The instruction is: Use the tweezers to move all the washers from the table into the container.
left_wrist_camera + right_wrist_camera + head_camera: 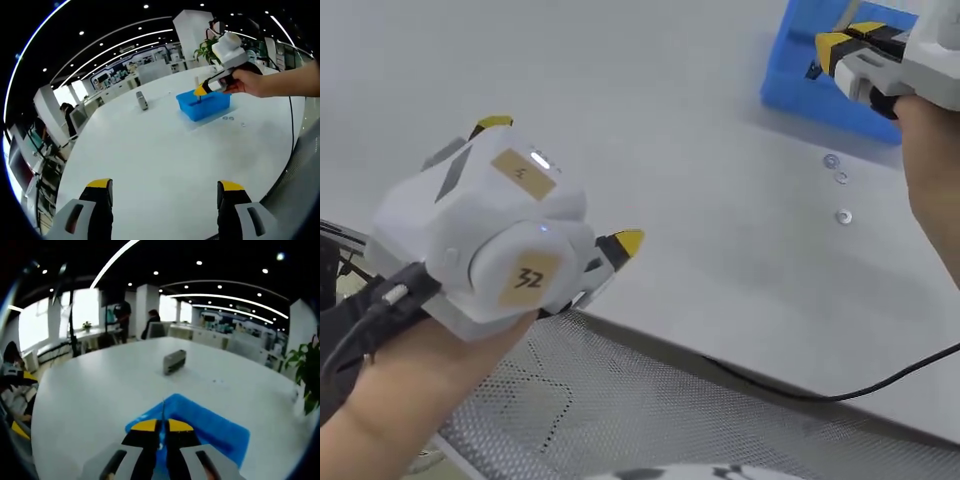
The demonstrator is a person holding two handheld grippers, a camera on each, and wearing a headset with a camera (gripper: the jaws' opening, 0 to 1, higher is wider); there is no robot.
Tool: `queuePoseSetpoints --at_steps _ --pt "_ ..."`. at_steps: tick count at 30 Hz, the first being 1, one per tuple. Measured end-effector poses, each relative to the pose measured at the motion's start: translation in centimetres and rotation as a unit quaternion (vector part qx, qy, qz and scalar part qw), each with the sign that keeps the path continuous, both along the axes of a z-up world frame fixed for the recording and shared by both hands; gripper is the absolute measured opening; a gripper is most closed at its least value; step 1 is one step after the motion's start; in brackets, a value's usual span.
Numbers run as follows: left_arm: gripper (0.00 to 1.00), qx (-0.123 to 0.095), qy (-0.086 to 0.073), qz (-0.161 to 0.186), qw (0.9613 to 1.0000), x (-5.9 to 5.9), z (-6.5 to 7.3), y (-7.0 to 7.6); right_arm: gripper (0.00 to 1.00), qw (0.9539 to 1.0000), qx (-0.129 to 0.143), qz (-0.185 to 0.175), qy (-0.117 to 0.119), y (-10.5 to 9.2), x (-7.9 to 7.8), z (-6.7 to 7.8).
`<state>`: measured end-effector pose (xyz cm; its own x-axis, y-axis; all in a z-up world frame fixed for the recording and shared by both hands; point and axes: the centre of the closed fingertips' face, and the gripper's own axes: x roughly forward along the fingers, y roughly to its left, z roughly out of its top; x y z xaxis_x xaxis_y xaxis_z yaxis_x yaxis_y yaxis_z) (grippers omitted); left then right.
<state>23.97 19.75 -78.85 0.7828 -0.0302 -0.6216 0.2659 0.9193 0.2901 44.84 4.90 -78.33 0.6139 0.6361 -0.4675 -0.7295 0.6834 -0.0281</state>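
Three small metal washers [840, 178] lie on the white table, just in front of the blue container [790, 75] at the far right. My right gripper [850, 38] hovers over that container. In the right gripper view its jaws are shut on the thin tweezers [162, 412], whose tips point over the blue container [210, 427]. My left gripper [558, 183] is held near the table's front edge, far from the washers. Its jaws stand wide apart and hold nothing [164, 187]. The left gripper view also has the blue container [204, 105], the right gripper [207, 87] above it and washers [227, 118] beside it.
A small grey box [174, 361] stands on the table beyond the container. A black cable [840, 385] runs along the table's near right edge. Perforated metal mesh [620, 400] lies below the front edge. People stand in the far background.
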Motion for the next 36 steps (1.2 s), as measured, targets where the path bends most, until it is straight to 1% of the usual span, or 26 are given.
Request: queuePoseSetpoints --at_steps 1,4,6,9,11,15,17,19,22,25,27,32,36 --pt "0.88 0.000 -0.001 0.000 1.0000 0.0 0.0 0.0 0.02 1.0000 0.001 -0.003 0.002 -0.1 -0.1 0.0" --pt "0.88 0.000 -0.002 0.000 1.0000 0.0 0.1 0.0 0.02 1.0000 0.002 -0.004 -0.002 -0.3 -0.3 0.4" --pt "0.88 -0.001 -0.002 0.001 1.0000 0.0 0.0 0.0 0.02 0.9998 0.015 -0.008 -0.009 -0.4 -0.7 1.8" --pt "0.88 -0.001 -0.004 0.000 1.0000 0.0 0.1 0.0 0.02 0.9995 0.023 -0.012 -0.019 -0.8 -1.4 3.3" --pt "0.88 0.000 -0.003 0.000 1.0000 0.0 0.1 0.0 0.02 0.9992 0.028 -0.014 -0.023 -1.0 -1.6 3.0" --pt "0.88 0.002 -0.004 -0.002 1.0000 0.1 0.1 0.0 0.02 0.9983 0.043 -0.021 -0.031 -1.8 -2.2 4.7" --pt "0.88 0.003 -0.003 -0.002 1.0000 0.1 0.0 0.0 0.02 0.9979 0.049 -0.022 -0.036 -1.8 -2.5 5.2" --pt "0.88 0.003 -0.001 -0.002 1.0000 0.0 -0.1 0.0 0.02 0.9977 0.048 -0.025 -0.041 -2.2 -2.8 5.5" --pt "0.88 0.005 -0.001 -0.002 1.0000 0.0 0.0 0.1 0.02 0.9972 0.055 -0.024 -0.045 -2.8 -3.8 6.1" --pt "0.88 0.005 -0.001 -0.002 1.0000 0.0 0.0 0.1 0.02 0.9971 0.056 -0.025 -0.045 -3.4 -4.5 6.2" --pt "0.88 0.005 -0.001 -0.003 1.0000 0.0 0.0 0.1 0.02 0.9974 0.052 -0.027 -0.042 -3.8 -4.7 5.8" --pt "0.88 0.007 0.000 -0.006 1.0000 0.0 -0.1 -0.1 0.02 0.9978 0.051 -0.034 -0.023 -4.7 -5.6 4.7" --pt "0.88 0.008 0.001 -0.005 1.0000 0.0 -0.1 0.0 0.02 0.9983 0.041 -0.039 -0.013 -5.1 -6.0 3.4"
